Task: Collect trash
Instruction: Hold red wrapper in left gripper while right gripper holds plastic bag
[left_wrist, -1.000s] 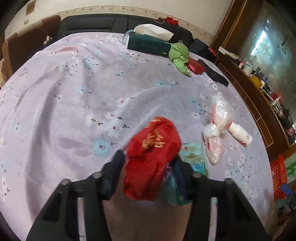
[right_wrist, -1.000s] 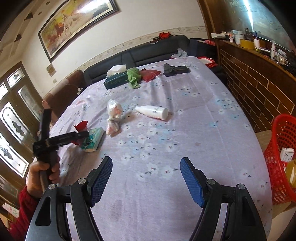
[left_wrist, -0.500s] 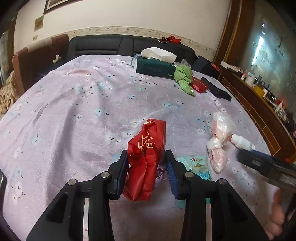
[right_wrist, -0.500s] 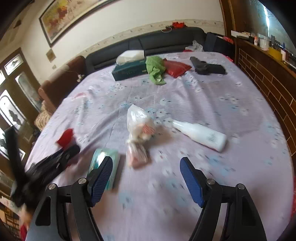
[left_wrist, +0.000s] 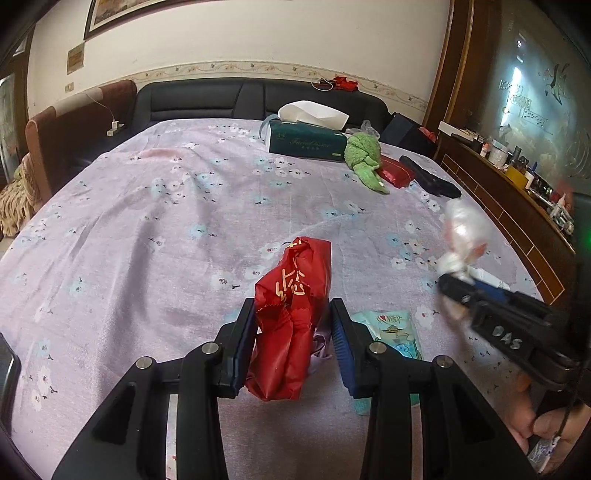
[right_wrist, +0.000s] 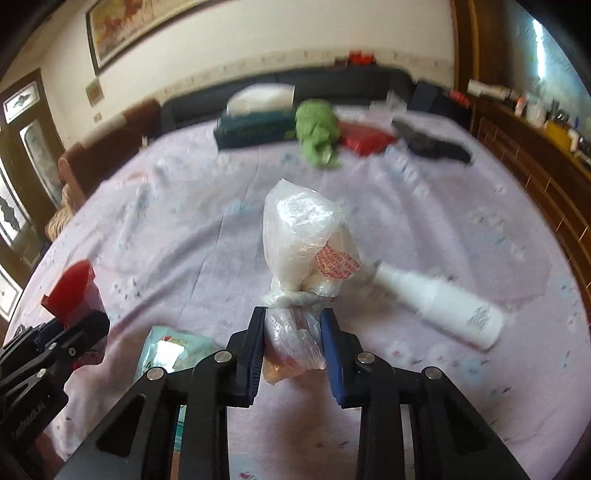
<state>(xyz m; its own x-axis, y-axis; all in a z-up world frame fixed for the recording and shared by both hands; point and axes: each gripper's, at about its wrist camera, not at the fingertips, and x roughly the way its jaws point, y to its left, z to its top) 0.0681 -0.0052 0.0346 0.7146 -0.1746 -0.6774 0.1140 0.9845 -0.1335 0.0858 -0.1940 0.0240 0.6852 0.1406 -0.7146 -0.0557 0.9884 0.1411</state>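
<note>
A crumpled red bag (left_wrist: 301, 266) with gold lettering stands between the pads of my left gripper (left_wrist: 293, 310), which is shut on it. My right gripper (right_wrist: 293, 317) has its jaws closing on the knotted neck of a clear plastic bag (right_wrist: 303, 229), and both pads press it. In the left wrist view that bag (left_wrist: 465, 229) sits blurred at the right, above the right gripper's black fingers (left_wrist: 461, 291). A white bottle (right_wrist: 443, 306) lies just right of the bag. A teal wipes pack (right_wrist: 173, 347) lies flat between the two grippers.
The table wears a lilac flowered cloth (left_wrist: 147, 221). At its far side lie a dark green tissue box (left_wrist: 306, 140), a green cloth (left_wrist: 364, 155), a red packet (left_wrist: 397, 173) and a black object (left_wrist: 432, 181). A wooden sideboard (left_wrist: 517, 206) runs along the right.
My right gripper swept left across the table to the clear plastic bag and closed on its neck. My left gripper tightened on the red bag and tilted up slightly.
</note>
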